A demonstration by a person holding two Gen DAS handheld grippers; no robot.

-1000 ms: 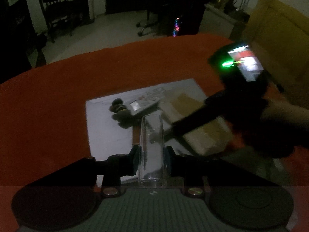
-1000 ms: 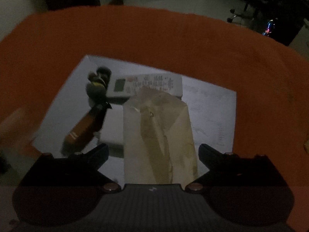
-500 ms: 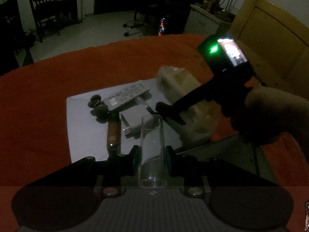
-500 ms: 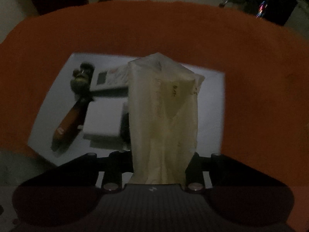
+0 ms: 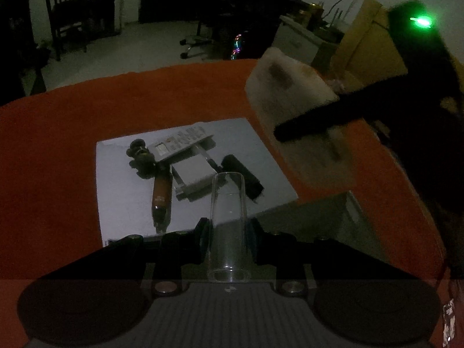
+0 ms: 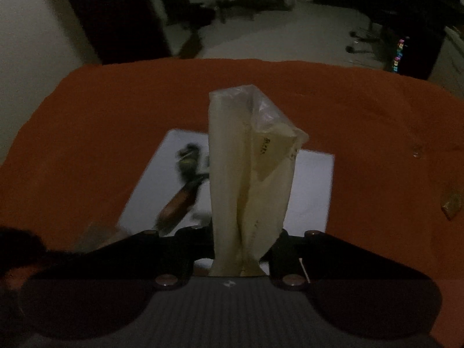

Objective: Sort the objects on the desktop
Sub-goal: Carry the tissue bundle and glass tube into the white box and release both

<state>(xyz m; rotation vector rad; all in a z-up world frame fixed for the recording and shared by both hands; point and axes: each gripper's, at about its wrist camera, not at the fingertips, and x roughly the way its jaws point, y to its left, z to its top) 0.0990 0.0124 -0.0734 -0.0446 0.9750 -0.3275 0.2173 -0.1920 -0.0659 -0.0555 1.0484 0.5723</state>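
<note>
Left tool [image 5: 229, 229] clamped on clear glass tube [image 5: 229, 220], right tool [image 6: 240, 249] gripping cream plastic-wrapped packet [image 6: 252, 174] above orange table [image 6: 362, 133]

Dim room, pale floor [image 5: 150, 46], dark wooden chair [image 5: 68, 14], office chair base [image 5: 197, 43], coloured lights [image 5: 236, 46]

A pale tissue pack [image 6: 249, 179] hangs in the air above the white sheet [image 5: 121, 191]; a clear glass tube [image 5: 229, 226] is also lifted. On the sheet lie a remote [image 5: 181, 143], brown pen [image 5: 161, 191], white box [image 5: 192, 178], black brush [image 5: 246, 178] and dark beads [image 5: 139, 156]
</note>
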